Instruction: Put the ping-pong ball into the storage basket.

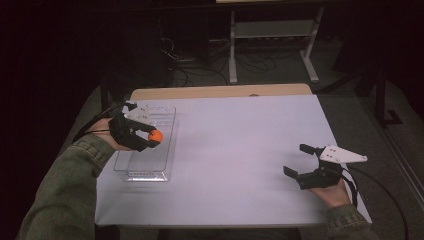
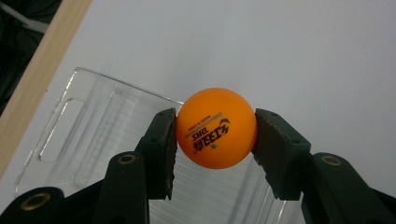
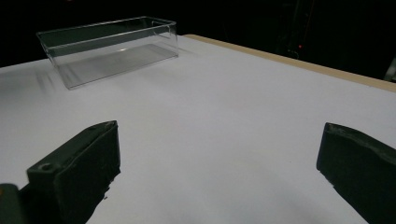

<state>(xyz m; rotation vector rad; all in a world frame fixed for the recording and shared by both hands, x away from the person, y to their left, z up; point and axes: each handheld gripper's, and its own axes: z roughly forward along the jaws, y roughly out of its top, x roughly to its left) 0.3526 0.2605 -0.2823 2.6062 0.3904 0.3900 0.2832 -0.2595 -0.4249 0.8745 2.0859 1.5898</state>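
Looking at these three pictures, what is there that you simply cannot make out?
- Whether the orange ball has reached the clear plastic bin floor: the left gripper view lacks depth, and it is too small in the high view.
- The ball's smaller print: too fine.
- The room behind the table: too dark.
- The right gripper body: cut off by the frame's bottom edge.

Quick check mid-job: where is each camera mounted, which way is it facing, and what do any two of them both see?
High view: above the person's side, looking forward and down at the white table; sleeves, hands, left tongs, right tongs.
Left gripper view: along its jaws, clamped on the orange ping-pong ball.
Right gripper view: low across the table, jaws wide.
Shared: the clear plastic bin.
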